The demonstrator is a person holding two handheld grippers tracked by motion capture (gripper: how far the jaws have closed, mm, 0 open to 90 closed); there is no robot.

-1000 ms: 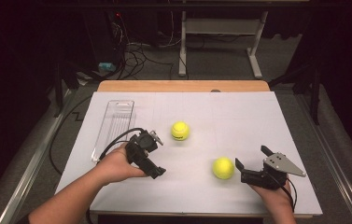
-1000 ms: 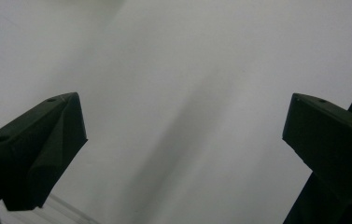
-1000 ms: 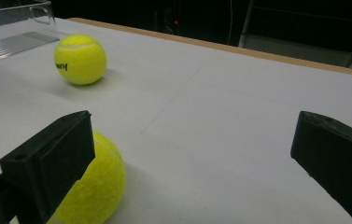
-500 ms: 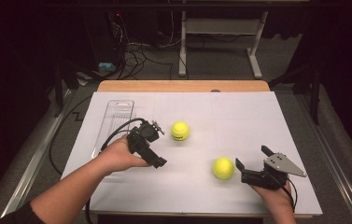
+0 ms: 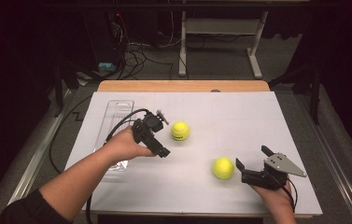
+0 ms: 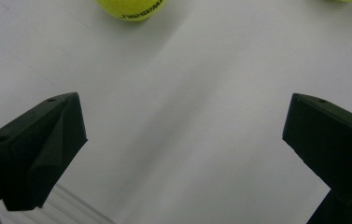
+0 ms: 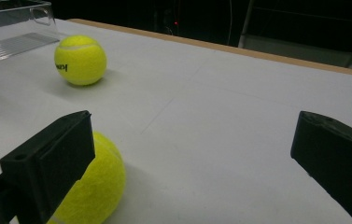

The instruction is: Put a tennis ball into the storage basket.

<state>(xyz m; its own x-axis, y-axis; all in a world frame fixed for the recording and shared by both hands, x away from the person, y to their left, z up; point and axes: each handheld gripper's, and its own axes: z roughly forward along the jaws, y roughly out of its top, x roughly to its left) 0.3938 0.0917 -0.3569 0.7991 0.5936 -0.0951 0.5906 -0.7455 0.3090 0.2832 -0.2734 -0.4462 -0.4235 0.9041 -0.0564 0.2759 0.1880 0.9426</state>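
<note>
Both pairs of jaws stand wide apart with nothing between them. The left gripper [image 5: 159, 137] has swung over the last second: it was farther toward the near edge of the table and now sits up and left, just left of the far tennis ball [image 5: 180, 130] — in the left gripper view that ball [image 6: 131, 8] lies straight ahead beyond the open jaws. I read this as lining up to take that ball, probably to carry it to the clear plastic tray [image 5: 115, 116] lying at the table's left side, just behind the left hand [image 5: 126, 145].

The right gripper [image 5: 254, 164] has not moved; it rests near the right front corner, just right of the near tennis ball [image 5: 223, 168]. In the right gripper view that ball [image 7: 96, 184] is low at the left, beside the left jaw rather than between the two — not yet lined up.

The balls rest well apart on a white sheet [image 5: 239, 116] over a wooden table [image 5: 183, 86]. Beyond it lie dark floor, cables [image 5: 138, 53] and a grey table frame [image 5: 220, 28].
</note>
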